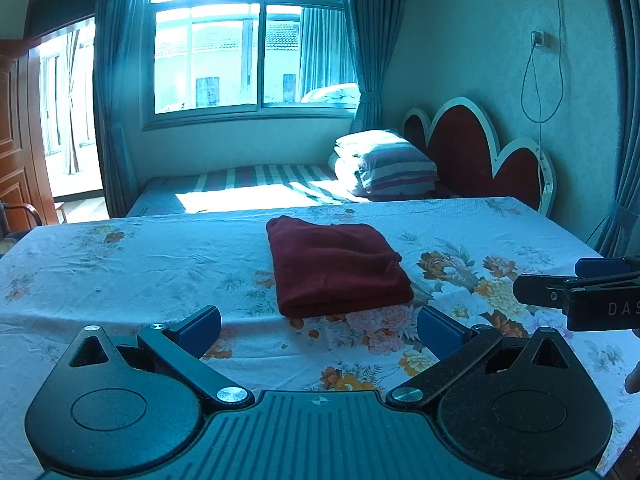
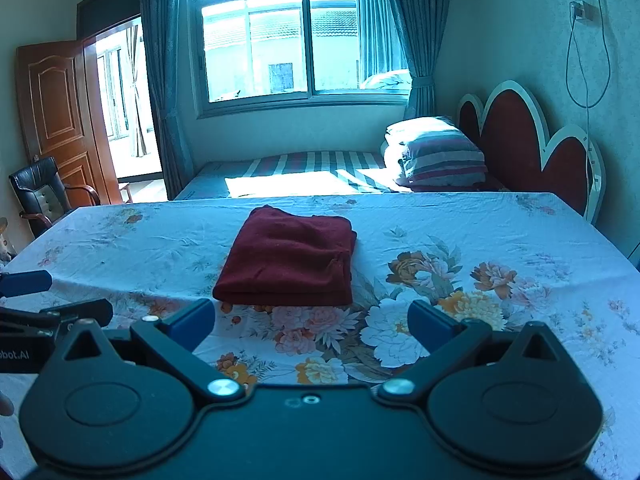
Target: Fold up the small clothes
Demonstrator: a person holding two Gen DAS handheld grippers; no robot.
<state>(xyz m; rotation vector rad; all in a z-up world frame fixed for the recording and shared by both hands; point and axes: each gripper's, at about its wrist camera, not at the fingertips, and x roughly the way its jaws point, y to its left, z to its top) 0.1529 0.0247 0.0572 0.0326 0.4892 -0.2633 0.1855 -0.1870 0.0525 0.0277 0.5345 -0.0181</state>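
A dark red garment lies folded into a neat rectangle on the floral tablecloth; it also shows in the right wrist view. My left gripper is open and empty, held back from the near edge of the garment. My right gripper is open and empty, also short of the garment. The right gripper shows at the right edge of the left wrist view, and the left gripper shows at the left edge of the right wrist view.
The table's far edge meets a bed with a striped sheet, stacked pillows and a red headboard. A black chair and a wooden door stand at the left.
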